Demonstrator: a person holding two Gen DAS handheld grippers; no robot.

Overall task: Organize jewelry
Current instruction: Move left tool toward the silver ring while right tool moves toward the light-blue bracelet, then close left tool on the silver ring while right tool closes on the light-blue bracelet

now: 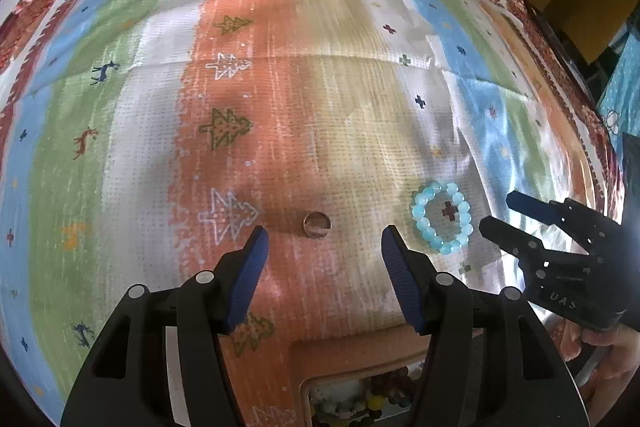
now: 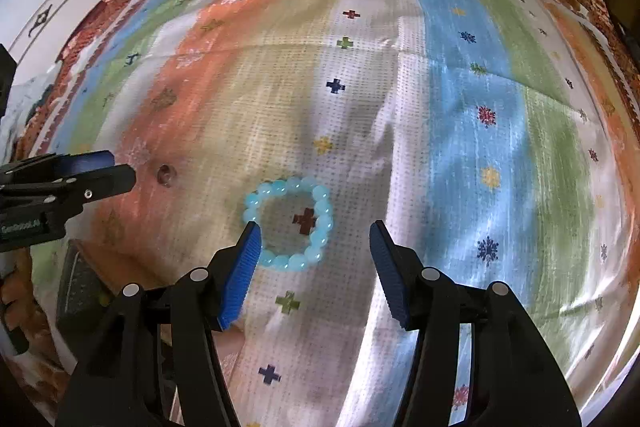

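Two open grippers above jewelry on a striped cloth.

The left gripper [image 1: 324,239] has its jaws wide apart with nothing between them; a small metal ring [image 1: 316,224] lies on the cloth [image 1: 340,87] just beyond its fingertips, at 12 o'clock. The right gripper [image 2: 315,233] also stands wide and empty, over the light blue bead bracelet [image 2: 289,223], which lies flat near its left pad. From the ring, the bracelet is at 3 o'clock, apart. A box of beads [image 1: 360,397] sits at 6 o'clock in the left view.

A striped cloth [image 1: 328,99] with trees and crosses covers the surface. On it lie a blue bead bracelet [image 2: 289,223], a ring [image 1: 316,224] and a box [image 1: 360,379] of beads.
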